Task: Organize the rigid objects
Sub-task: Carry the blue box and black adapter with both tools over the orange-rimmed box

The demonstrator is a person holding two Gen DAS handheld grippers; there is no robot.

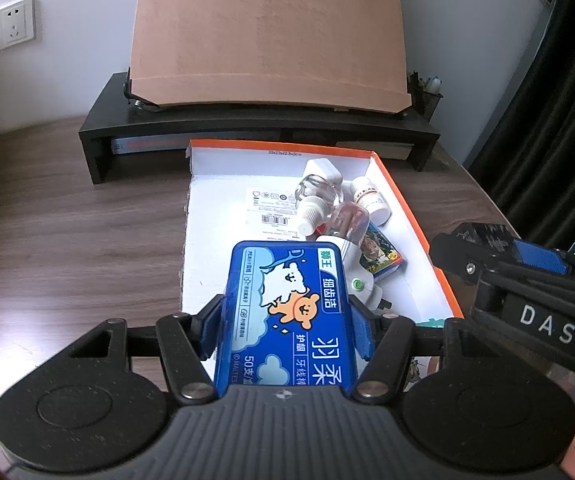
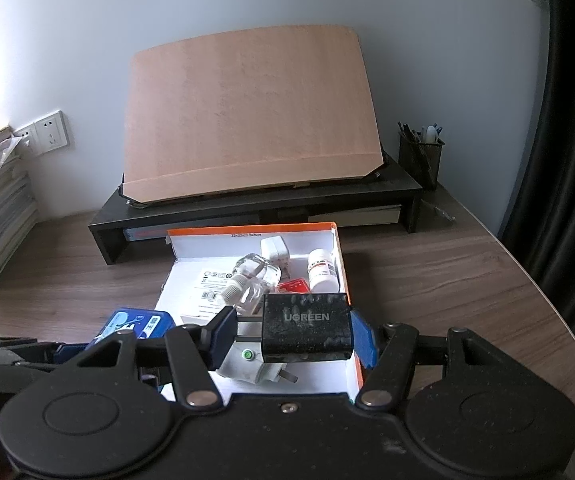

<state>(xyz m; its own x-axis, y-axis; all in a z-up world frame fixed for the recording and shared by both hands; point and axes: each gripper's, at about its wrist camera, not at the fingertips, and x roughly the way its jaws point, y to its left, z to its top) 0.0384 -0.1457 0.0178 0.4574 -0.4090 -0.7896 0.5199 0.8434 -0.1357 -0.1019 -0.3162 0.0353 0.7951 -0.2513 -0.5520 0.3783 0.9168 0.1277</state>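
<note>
A: Where do things stand?

B: The left claw (image 1: 287, 320) grips the blue floss box (image 1: 287, 304) by its long sides, above the near end of the cardboard tray (image 1: 403, 196) on the desk (image 1: 87, 240). The right claw (image 2: 292, 336) clamps the black charger (image 2: 306, 328) over the same tray.

A: Best way to set them down?

B: I'd lower the floss box onto the bare white floor left of the 2 clear bottles (image 1: 319, 196), then place the charger clear of the white plug (image 2: 259, 372).

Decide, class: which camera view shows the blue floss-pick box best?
The left wrist view: the blue floss-pick box fills the centre, its label facing up, clamped by the left gripper. The right wrist view shows only one corner of it at lower left.
</note>
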